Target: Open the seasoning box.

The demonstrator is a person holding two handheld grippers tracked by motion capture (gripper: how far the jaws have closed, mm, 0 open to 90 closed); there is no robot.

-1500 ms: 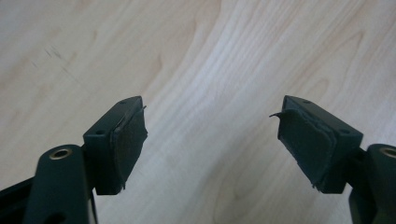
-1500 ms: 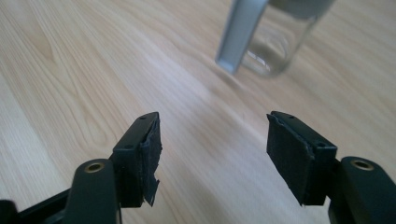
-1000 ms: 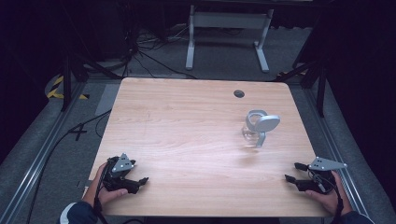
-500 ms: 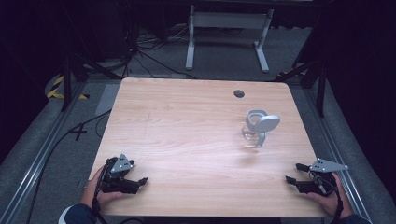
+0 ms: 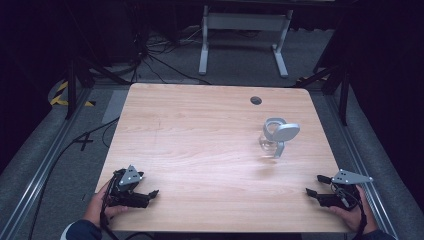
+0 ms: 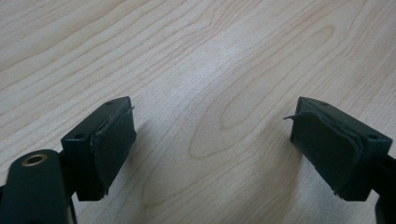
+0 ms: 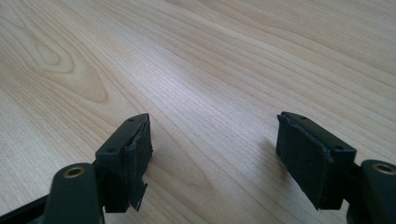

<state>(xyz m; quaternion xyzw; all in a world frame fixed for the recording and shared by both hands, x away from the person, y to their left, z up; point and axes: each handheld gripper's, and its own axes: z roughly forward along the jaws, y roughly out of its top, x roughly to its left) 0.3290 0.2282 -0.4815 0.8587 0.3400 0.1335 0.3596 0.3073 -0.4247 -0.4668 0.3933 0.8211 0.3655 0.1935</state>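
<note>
You've got a big light wood surface with rounded corners, sitting on grey floor with dark surroundings. Behind it there's a white metal stand and a tangle of black cables on the floor. At the far edge of the surface there's a small round dark hole.

The one thing sitting out there is a clear glass on the right half, a bit past the middle, with a grey metal gadget leaning in or against it; I can't tell exactly what that gadget is.

Your left tool is down at the near-left corner, low over the wood, held in your left hand. Its jaws are spread wide with nothing between them, just bare wood grain in the left gripper view.

Your right tool is at the near-right corner in your right hand, also gaping wide and holding nothing. Both are well apart from the glass.
</note>
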